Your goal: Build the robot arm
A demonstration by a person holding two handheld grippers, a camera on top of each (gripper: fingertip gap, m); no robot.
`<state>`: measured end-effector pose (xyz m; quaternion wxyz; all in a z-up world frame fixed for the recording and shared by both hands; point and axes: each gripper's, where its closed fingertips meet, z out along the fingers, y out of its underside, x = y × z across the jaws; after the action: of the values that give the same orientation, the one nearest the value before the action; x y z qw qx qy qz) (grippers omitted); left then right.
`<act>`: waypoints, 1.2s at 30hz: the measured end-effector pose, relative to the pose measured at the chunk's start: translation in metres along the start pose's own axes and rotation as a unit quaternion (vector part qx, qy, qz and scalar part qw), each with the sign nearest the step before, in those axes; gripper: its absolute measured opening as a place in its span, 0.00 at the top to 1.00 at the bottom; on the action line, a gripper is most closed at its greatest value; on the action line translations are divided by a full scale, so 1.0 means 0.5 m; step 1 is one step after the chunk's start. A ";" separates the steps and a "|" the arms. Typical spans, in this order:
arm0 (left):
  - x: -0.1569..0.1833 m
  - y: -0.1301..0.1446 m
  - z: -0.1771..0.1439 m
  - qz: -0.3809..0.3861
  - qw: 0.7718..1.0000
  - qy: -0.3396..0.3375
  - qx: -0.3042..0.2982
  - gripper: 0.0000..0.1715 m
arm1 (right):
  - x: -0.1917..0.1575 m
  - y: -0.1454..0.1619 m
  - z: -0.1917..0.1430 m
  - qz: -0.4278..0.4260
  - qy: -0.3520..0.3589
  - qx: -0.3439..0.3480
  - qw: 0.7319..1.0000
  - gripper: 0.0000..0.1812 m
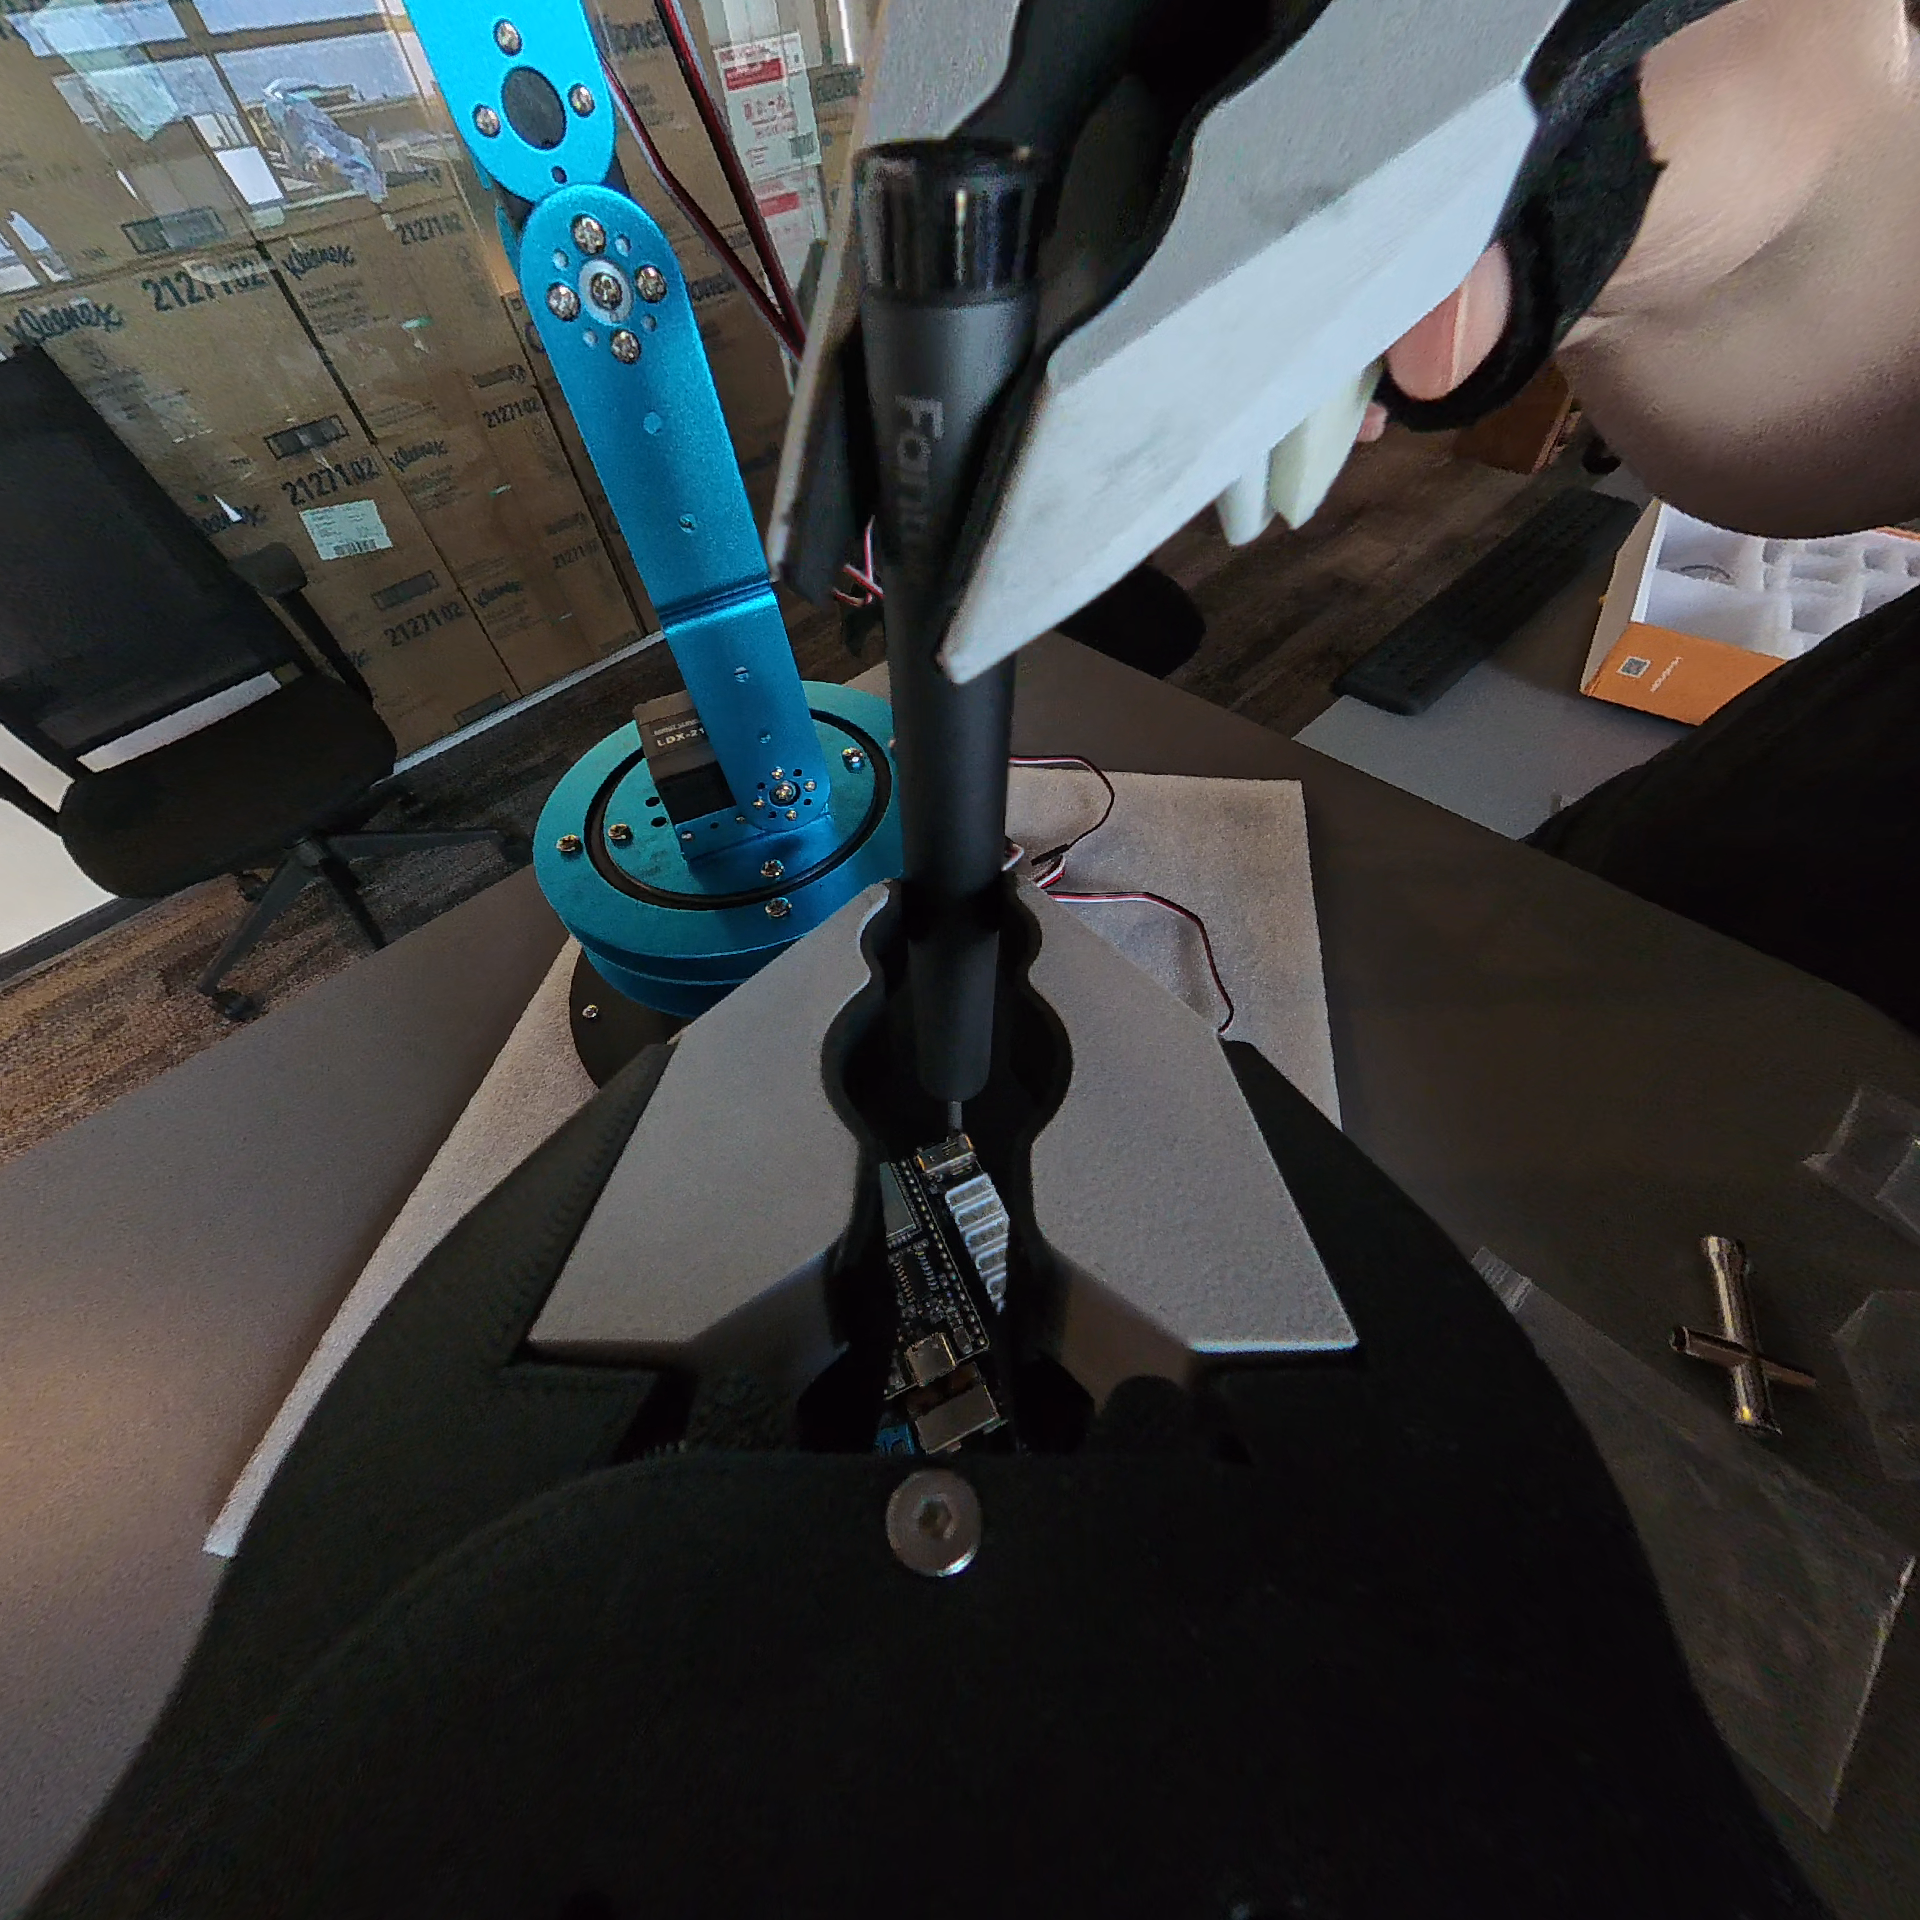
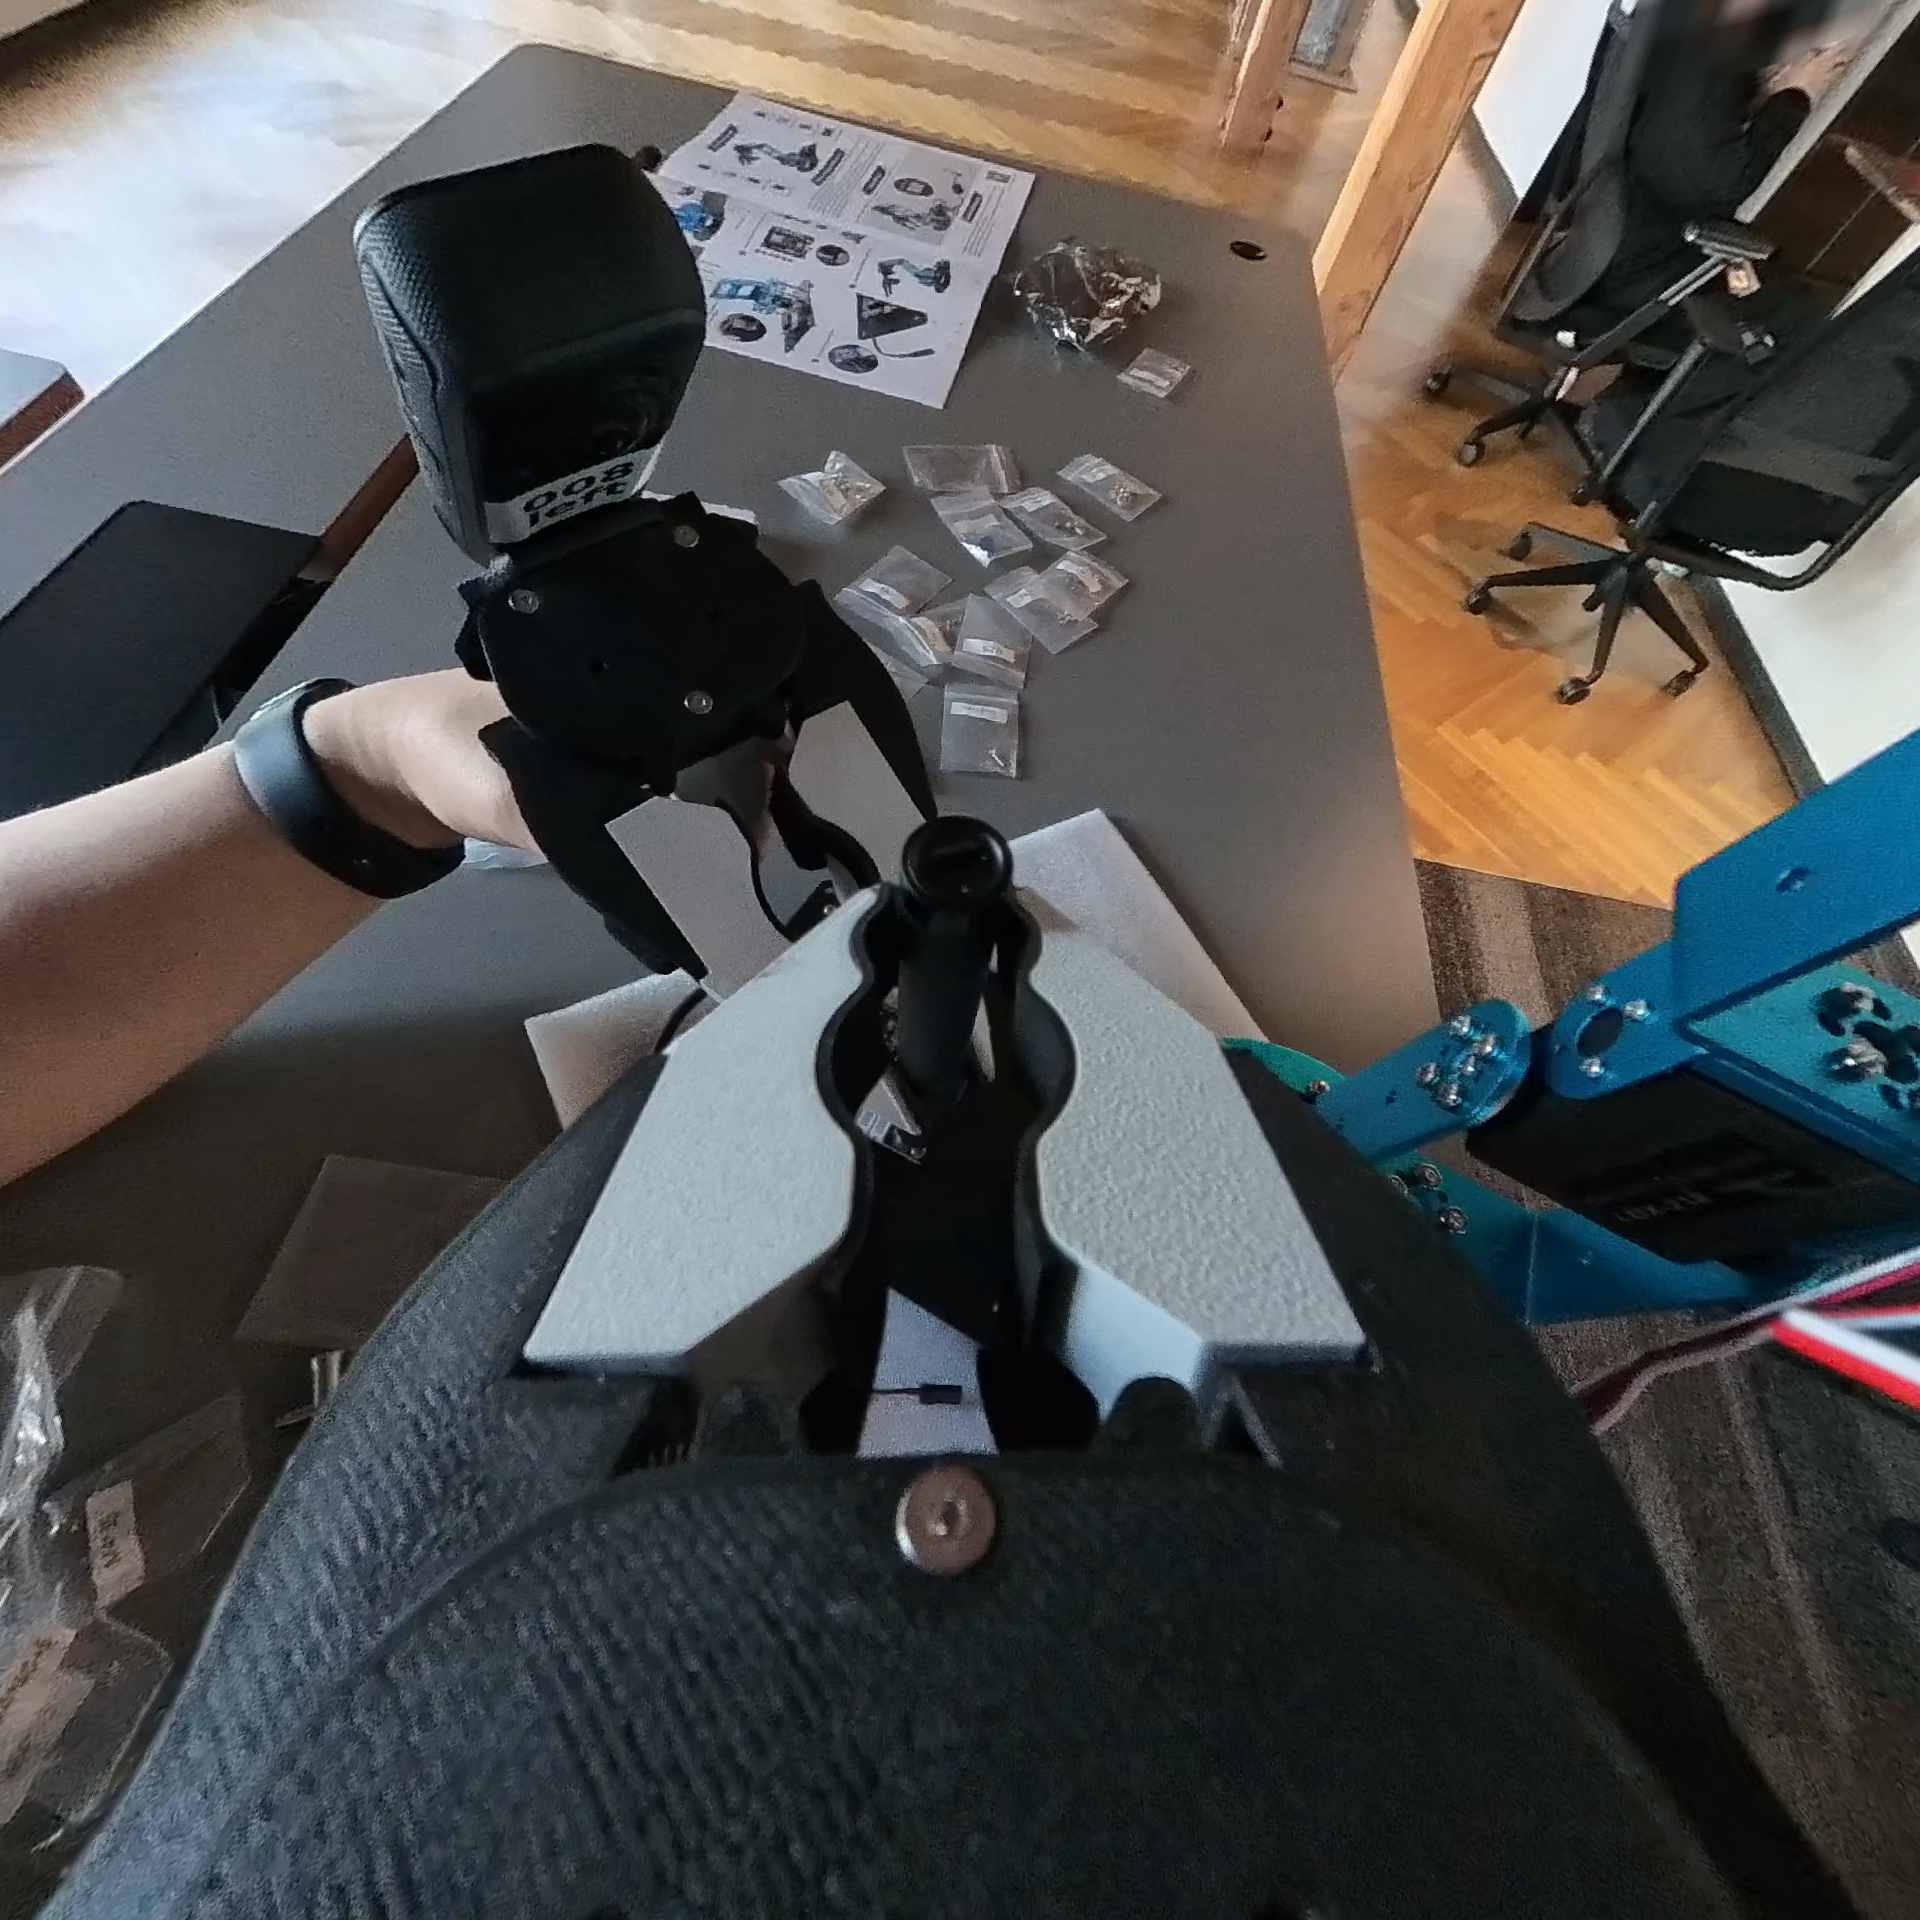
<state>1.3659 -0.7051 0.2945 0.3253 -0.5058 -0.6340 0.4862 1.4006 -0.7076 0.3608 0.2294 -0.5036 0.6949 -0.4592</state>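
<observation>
A black screwdriver (image 1: 951,790) stands nearly upright with its bit on a black circuit board (image 1: 935,1278). The board shows through the gap between my left fingers. My left gripper (image 1: 958,909) is closed around the screwdriver's lower shaft. My right gripper (image 2: 951,920) is shut on the upper handle (image 2: 940,987), just below its round cap. It also shows at the top of the left wrist view (image 1: 883,613). A metal connector of the board (image 2: 885,1107) shows under the right fingers. A blue metal robot arm (image 1: 665,499) rises from its round base (image 1: 717,883) just behind.
White foam sheet (image 1: 1174,852) lies under the work on a dark grey table (image 2: 312,436). A metal cross wrench (image 1: 1740,1340) lies at the right. Several small part bags (image 2: 977,561) and a printed instruction sheet (image 2: 842,249) lie farther off. Red-white-black servo wires (image 1: 1174,904) trail across the foam. Office chairs (image 2: 1714,436) stand beyond the table.
</observation>
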 end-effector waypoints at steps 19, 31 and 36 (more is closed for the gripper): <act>0.000 0.001 0.008 0.001 1.000 -0.003 -0.005 0.91 | 0.020 0.000 -0.012 -0.025 0.081 -0.038 0.996 0.88; 0.007 0.000 0.007 -0.003 1.000 0.012 0.004 0.91 | 0.002 0.015 -0.016 -0.019 0.018 -0.013 1.000 0.89; 0.009 -0.029 -0.010 -0.008 0.999 0.011 0.033 0.89 | 0.004 0.015 -0.010 -0.016 0.035 -0.022 0.999 0.89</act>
<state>1.3646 -0.6996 0.3094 0.3522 -0.4954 -0.6180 0.4986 1.3923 -0.7066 0.3570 0.1865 -0.5032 0.7044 -0.4645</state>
